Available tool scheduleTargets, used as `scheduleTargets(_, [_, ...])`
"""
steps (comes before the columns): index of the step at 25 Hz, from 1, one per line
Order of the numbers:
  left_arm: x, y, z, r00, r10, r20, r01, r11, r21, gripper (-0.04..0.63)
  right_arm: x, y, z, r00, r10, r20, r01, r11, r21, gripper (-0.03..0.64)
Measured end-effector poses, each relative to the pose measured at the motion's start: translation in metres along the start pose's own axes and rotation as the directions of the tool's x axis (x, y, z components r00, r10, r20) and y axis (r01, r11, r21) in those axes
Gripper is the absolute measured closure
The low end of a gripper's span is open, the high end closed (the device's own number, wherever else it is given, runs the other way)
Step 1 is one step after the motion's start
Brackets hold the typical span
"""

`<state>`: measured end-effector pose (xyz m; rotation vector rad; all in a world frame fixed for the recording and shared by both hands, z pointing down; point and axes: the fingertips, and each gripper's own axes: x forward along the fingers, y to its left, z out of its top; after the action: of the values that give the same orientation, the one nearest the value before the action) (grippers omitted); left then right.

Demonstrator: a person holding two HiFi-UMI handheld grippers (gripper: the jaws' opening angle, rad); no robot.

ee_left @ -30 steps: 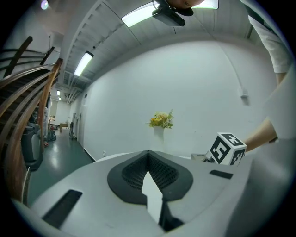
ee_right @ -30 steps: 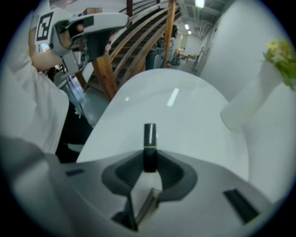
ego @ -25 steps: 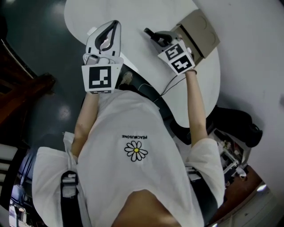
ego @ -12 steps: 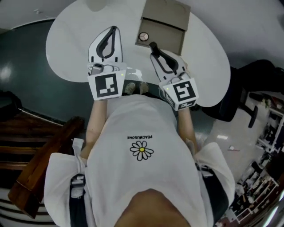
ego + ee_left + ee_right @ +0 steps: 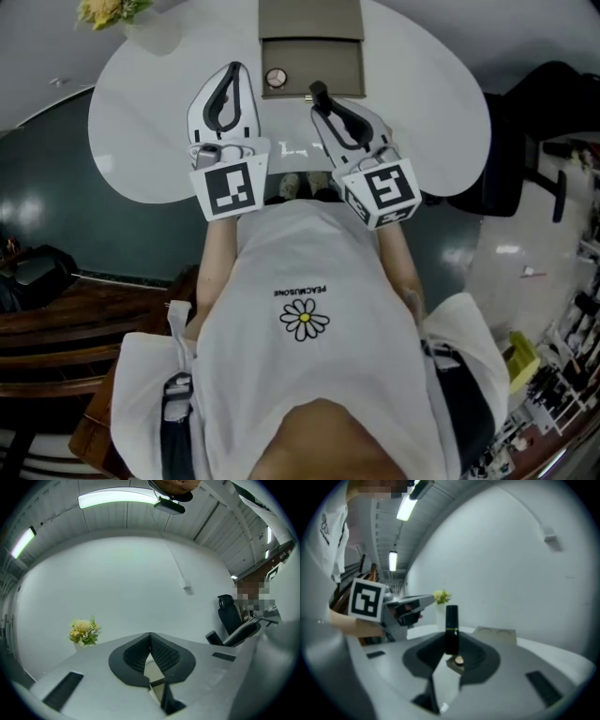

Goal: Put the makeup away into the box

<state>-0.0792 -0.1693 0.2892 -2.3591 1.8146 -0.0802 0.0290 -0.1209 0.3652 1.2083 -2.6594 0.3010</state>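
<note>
"While that lipstick is off the table, which step would you call this?"

"The carry-in, I'd judge. The black lipstick [image 5: 451, 627] is held upright on the near side of the box [image 5: 311, 42], not yet over it. The next move calls for taking it forward above the box, lowering it in, then parting the jaws."

"What's around the box, left to right?"

"Flowers [image 5: 103, 9] stand well off to its far left, on the white table [image 5: 141, 122]. Closer, to the box's near left, the left gripper [image 5: 233, 73] hovers with its jaws brought together tip to tip and nothing between them. A small round case [image 5: 275, 78] sits at the box's near left corner. I can't tell whether it lies in the box or against it."

"And the other gripper?"

"The right gripper [image 5: 319, 97] is just short of the box's near edge. Its jaws are set narrow, with the pads pressed on the lipstick's lower part, and the top of the tube rises clear above them."
</note>
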Motion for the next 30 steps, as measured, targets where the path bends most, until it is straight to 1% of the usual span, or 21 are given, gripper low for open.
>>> scheduleTargets(3, [-0.003,0.005,-0.007,0.999,0.023,-0.023,-0.023,1.000,-0.010,0.577,0.021,-0.016,-0.013,0.992,-0.042,-0.122,0.034,0.997,-0.065,0.508])
scheduleTargets(5, [-0.007,0.011,-0.013,0.998,0.046,-0.045,-0.047,0.999,-0.016,0.577,0.043,-0.028,-0.029,0.970,-0.053,-0.236,0.027,0.994,-0.110,0.508])
scheduleTargets(6, [-0.009,0.014,-0.016,0.997,0.058,-0.057,-0.059,0.998,-0.015,0.577,0.056,-0.034,-0.038,0.953,-0.048,-0.299,0.012,0.993,-0.120,0.508])
scheduleTargets(8, [-0.013,0.022,-0.021,0.994,0.081,-0.073,-0.082,0.997,-0.007,0.577,0.086,-0.046,-0.059,0.906,-0.024,-0.422,-0.025,0.994,-0.111,0.508])
scheduleTargets(10, [-0.016,0.030,-0.024,0.991,0.103,-0.081,-0.104,0.995,-0.003,0.577,0.115,-0.058,-0.080,0.846,-0.004,-0.533,-0.046,0.996,-0.082,0.508])
scheduleTargets(12, [-0.022,0.036,-0.028,0.987,0.133,-0.094,-0.135,0.991,-0.012,0.577,0.138,-0.070,-0.100,0.784,-0.001,-0.621,-0.051,0.997,-0.066,0.508])
scheduleTargets(15, [-0.032,0.046,-0.037,0.976,0.183,-0.122,-0.187,0.982,-0.027,0.577,0.164,-0.082,-0.121,0.700,-0.004,-0.715,-0.063,0.996,-0.067,0.508])
scheduleTargets(17, [-0.038,0.054,-0.043,0.969,0.212,-0.128,-0.218,0.975,-0.037,0.577,0.174,-0.085,-0.129,0.654,-0.006,-0.757,-0.074,0.995,-0.072,0.508])
scheduleTargets(18, [-0.040,0.057,-0.045,0.965,0.226,-0.131,-0.233,0.971,-0.044,0.577,0.178,-0.087,-0.133,0.636,-0.009,-0.772,-0.079,0.994,-0.077,0.508])
scheduleTargets(21, [-0.047,0.063,-0.053,0.956,0.257,-0.138,-0.268,0.961,-0.064,0.577,0.188,-0.090,-0.144,0.602,-0.010,-0.798,-0.087,0.993,-0.079,0.508])
scheduleTargets(24, [-0.050,0.065,-0.055,0.951,0.270,-0.150,-0.282,0.958,-0.062,0.577,0.192,-0.089,-0.154,0.581,0.002,-0.814,-0.088,0.994,-0.060,0.508])
scheduleTargets(27, [-0.052,0.066,-0.052,0.947,0.279,-0.158,-0.290,0.956,-0.052,0.577,0.192,-0.089,-0.157,0.576,-0.001,-0.818,-0.102,0.992,-0.073,0.508])
scheduleTargets(30, [-0.054,0.067,-0.050,0.946,0.287,-0.154,-0.297,0.953,-0.052,0.577,0.193,-0.086,-0.157,0.572,0.017,-0.820,-0.109,0.993,-0.055,0.506])
